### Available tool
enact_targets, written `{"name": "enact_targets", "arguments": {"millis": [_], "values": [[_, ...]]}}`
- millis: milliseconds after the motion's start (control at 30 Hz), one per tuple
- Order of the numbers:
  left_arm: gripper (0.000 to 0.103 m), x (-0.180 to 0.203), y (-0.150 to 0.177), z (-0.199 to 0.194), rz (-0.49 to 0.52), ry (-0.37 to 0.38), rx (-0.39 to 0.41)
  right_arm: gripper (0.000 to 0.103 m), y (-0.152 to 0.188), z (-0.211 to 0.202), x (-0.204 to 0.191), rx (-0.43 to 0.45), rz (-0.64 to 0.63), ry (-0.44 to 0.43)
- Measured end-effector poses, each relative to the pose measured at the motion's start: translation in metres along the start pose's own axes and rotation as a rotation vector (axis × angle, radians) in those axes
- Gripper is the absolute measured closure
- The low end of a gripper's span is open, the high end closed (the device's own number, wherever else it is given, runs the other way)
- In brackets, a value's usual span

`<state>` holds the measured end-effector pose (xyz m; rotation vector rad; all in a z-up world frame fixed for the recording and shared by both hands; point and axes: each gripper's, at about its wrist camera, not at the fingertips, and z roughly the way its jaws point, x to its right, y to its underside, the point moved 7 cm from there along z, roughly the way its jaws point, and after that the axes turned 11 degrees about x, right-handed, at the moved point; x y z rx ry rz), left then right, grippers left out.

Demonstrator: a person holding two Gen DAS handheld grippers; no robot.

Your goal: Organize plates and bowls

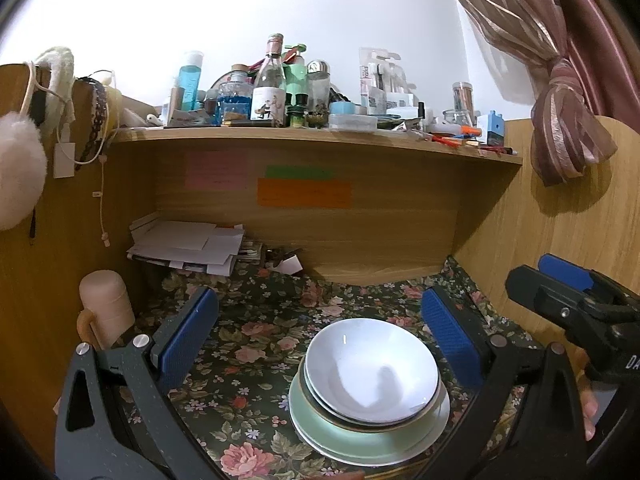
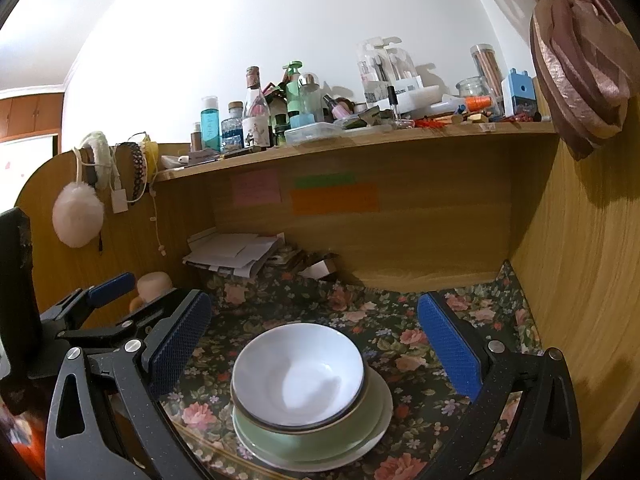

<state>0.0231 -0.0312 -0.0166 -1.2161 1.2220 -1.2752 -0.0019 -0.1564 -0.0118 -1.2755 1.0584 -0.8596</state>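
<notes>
A white bowl (image 1: 372,368) sits nested in a second bowl on a pale green plate (image 1: 340,436), all stacked on the floral tablecloth. The same stack shows in the right wrist view, with the white bowl (image 2: 298,376) above the green plate (image 2: 312,444) and a white plate edge under it. My left gripper (image 1: 316,340) is open, its blue pads wide apart above and behind the stack, holding nothing. My right gripper (image 2: 314,340) is open too and empty, hovering over the stack. Each gripper appears at the edge of the other's view.
A wooden desk alcove surrounds the cloth, with side walls close left and right. A pile of papers (image 1: 188,248) lies at the back left, a pink cylinder (image 1: 106,308) stands at the left. The shelf (image 1: 312,136) above is crowded with bottles and jars. A curtain (image 1: 560,92) hangs right.
</notes>
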Motion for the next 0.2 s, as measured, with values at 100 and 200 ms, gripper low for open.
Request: {"name": "enact_targets", "arguments": {"millis": [100, 200], "values": [[0.0, 0.0012, 0.0003, 0.0009, 0.005, 0.006, 0.0, 0.0, 0.0017, 0.0018, 0.0017, -0.006, 0.006, 0.001], [0.0, 0.0012, 0.0009, 0.0023, 0.004, 0.008, -0.004, 0.0, 0.0029, 0.0041, 0.0037, -0.011, 0.012, 0.001]]}}
